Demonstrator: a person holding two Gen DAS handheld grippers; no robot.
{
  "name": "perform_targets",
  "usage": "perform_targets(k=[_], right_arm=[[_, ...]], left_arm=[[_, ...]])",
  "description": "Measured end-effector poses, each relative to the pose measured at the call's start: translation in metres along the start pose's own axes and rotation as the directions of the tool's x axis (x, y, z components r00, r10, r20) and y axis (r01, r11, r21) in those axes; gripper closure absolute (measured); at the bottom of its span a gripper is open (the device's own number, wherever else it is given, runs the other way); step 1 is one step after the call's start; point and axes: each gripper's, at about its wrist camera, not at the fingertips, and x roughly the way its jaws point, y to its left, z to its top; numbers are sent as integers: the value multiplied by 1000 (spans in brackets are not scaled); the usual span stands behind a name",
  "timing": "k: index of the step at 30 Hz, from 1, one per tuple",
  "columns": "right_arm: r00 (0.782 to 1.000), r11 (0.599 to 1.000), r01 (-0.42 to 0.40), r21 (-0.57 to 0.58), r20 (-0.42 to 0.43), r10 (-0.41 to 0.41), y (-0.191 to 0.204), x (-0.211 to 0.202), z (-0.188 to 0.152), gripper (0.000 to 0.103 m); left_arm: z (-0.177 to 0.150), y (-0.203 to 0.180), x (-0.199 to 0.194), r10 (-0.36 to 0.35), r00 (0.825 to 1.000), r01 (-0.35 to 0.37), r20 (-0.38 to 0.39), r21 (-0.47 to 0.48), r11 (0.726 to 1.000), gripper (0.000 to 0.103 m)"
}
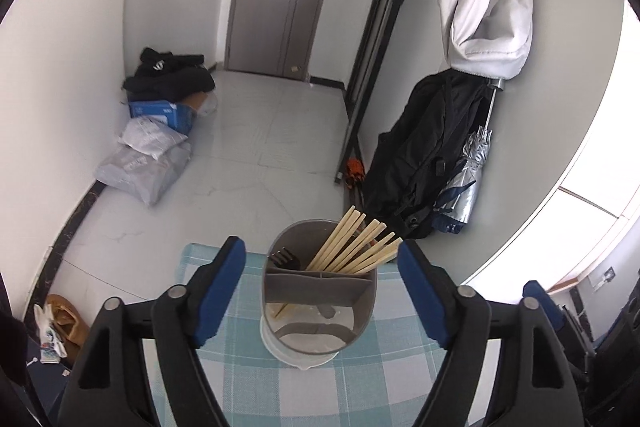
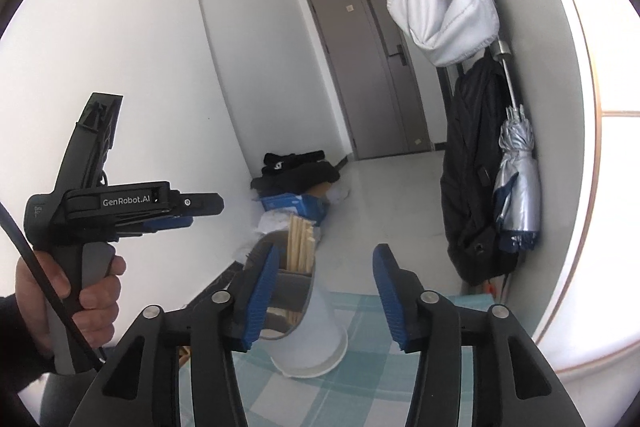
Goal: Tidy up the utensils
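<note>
STEP: sorting check | HOLDER: utensil holder (image 1: 318, 291) stands on checked cloth (image 1: 224, 379), far edge; chopsticks (image 1: 352, 247) grouped in far-right compartment, black fork (image 1: 282, 259) far-left | LEFT: left gripper (image 1: 320, 291) jaws apart, empty, straddling holder | RIGHT: right gripper (image 2: 324, 299) jaws apart, empty, near.

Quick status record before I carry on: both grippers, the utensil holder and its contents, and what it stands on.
left gripper: open, empty, fingers either side of the holder, not touching it
right gripper: open, empty, holder partly behind its left finger
utensil holder: grey, divided into compartments, upright on a white base
chopsticks: wooden bundle leaning in the far right compartment
fork: dark, tines up, far left compartment
near compartment: looks empty
surface: checked tablecloth, teal and white
loose utensils on the cloth: none seen
</note>
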Motion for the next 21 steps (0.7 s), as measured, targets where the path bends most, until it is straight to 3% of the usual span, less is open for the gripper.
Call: perform_targets(k=[9, 21], right_arm=[[998, 997, -38, -60, 46, 41, 34, -35, 16, 29], [998, 996, -13, -90, 63, 19, 47, -59, 0, 13]], left_arm=[[-12, 5, -62, 55, 989, -50, 140, -36, 998, 2], [-45, 12, -98, 89, 969, -80, 230, -49, 996, 1]])
